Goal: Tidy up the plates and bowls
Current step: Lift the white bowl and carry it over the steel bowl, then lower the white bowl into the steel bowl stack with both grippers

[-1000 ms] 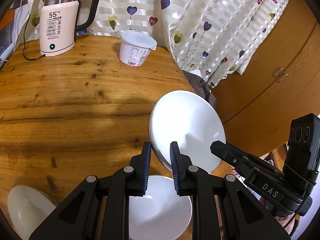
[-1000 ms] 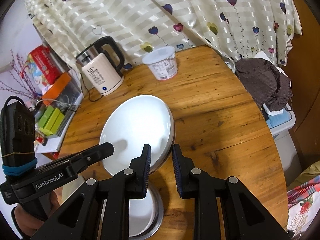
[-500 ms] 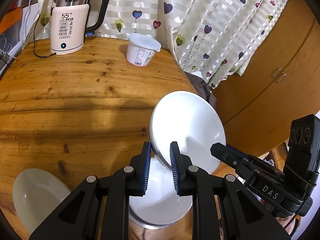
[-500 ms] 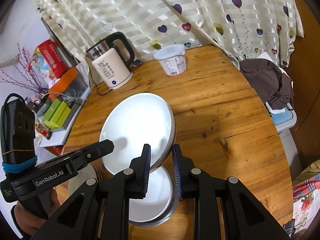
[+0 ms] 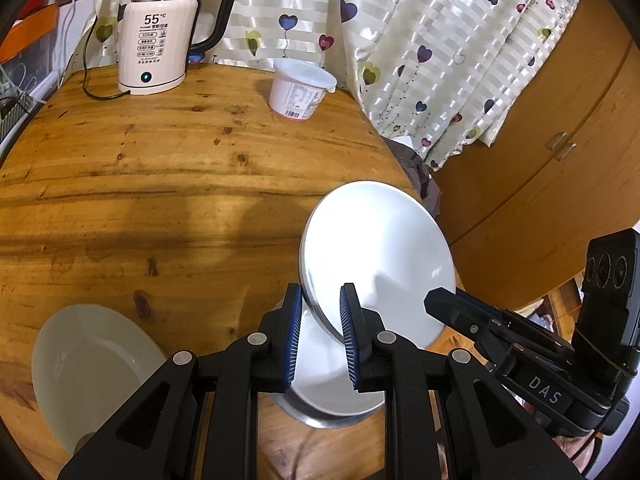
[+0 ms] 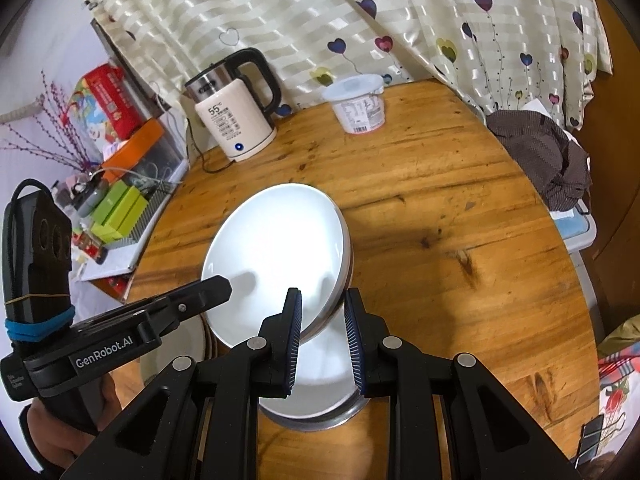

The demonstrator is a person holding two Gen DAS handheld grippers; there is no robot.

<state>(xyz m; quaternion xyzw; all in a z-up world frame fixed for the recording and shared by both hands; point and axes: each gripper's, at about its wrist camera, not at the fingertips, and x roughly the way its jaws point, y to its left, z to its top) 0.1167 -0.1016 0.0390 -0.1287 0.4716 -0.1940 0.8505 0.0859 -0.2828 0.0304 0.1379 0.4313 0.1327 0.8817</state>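
While both grippers share the load, round wooden table sits below with kettle and tub at its far edge. White plate is held tilted in the air over a plate stack; bowl lies left. Left gripper and right gripper each clamp the plate's rim.

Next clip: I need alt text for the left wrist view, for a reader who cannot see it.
Two hand-held grippers, left and right, grip opposite rims of a white plate held above another white dish on a round wooden table. A white bowl sits lower left; a kettle and a lidded tub stand behind.
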